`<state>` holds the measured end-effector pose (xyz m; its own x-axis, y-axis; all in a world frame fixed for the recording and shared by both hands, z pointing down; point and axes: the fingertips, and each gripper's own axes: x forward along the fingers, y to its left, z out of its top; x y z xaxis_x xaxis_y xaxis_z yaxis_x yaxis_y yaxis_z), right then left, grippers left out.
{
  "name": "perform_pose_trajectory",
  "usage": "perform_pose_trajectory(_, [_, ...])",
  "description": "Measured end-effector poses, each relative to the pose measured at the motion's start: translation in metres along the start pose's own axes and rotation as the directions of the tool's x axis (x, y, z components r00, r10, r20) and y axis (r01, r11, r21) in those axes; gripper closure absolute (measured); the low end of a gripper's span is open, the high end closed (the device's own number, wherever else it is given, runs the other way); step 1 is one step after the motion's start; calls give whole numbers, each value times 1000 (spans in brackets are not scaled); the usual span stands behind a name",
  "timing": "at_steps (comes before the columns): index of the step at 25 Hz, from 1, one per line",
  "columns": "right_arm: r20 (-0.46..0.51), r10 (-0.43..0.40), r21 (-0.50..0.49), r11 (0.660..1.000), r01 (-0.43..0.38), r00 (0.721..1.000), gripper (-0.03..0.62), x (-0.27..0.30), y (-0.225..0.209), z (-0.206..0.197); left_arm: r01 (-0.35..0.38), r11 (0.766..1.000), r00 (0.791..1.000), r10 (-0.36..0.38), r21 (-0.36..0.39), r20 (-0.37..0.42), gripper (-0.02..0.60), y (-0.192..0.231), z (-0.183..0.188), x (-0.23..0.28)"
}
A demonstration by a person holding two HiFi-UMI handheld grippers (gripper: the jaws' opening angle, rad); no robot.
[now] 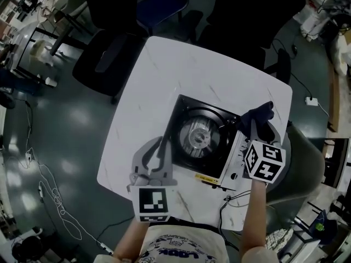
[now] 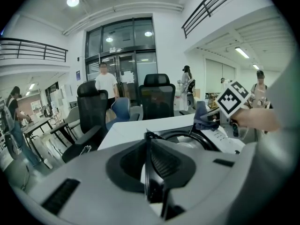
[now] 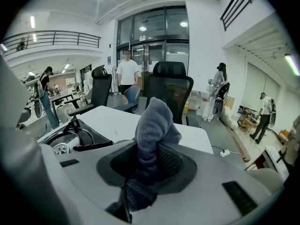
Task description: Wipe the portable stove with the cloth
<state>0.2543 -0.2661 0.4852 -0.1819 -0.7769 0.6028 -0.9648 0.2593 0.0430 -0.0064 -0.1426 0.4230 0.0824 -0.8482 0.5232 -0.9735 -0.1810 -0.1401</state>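
Right tool [image 1: 256, 135] pinches the dark cloth [image 1: 261, 116] at the right edge of the portable stove [image 1: 202, 138], which sits on the white tabletop [image 1: 164, 70]. Left tool [image 1: 160, 153], pressed together and empty, sits at the stove's left edge. Wiping appears barely begun, with the burner area outstanding.

Cloth [image 1: 262, 115] dk blue, stove [image 1: 211, 144] blk, table [image 1: 164, 70] white.
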Motion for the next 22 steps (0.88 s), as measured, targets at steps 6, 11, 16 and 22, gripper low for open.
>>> perform_pose_trajectory(6, [-20, 0, -7, 1000, -1, 1000, 484, -13, 4, -12, 4, 1000, 1000, -4, -3, 6, 537, -2, -7, -9])
perform_pose_trajectory(11, [-37, -4, -13, 1000, 3, 999, 484, -26, 10, -23, 20, 1000, 1000, -20, 3, 15, 537, 0, -5, -12])
perform_pose_trajectory(16, [-55, -10, -10, 1000, 10, 998, 484, -39, 17, -31, 43, 999, 999, -44, 5, 20, 537, 4, -4, -16])
perform_pose_trajectory(22, [-72, -30, -3, 1000, 30, 997, 484, -58, 27, -48, 80, 997, 996, -80, 20, 31, 537, 6, -7, -22])
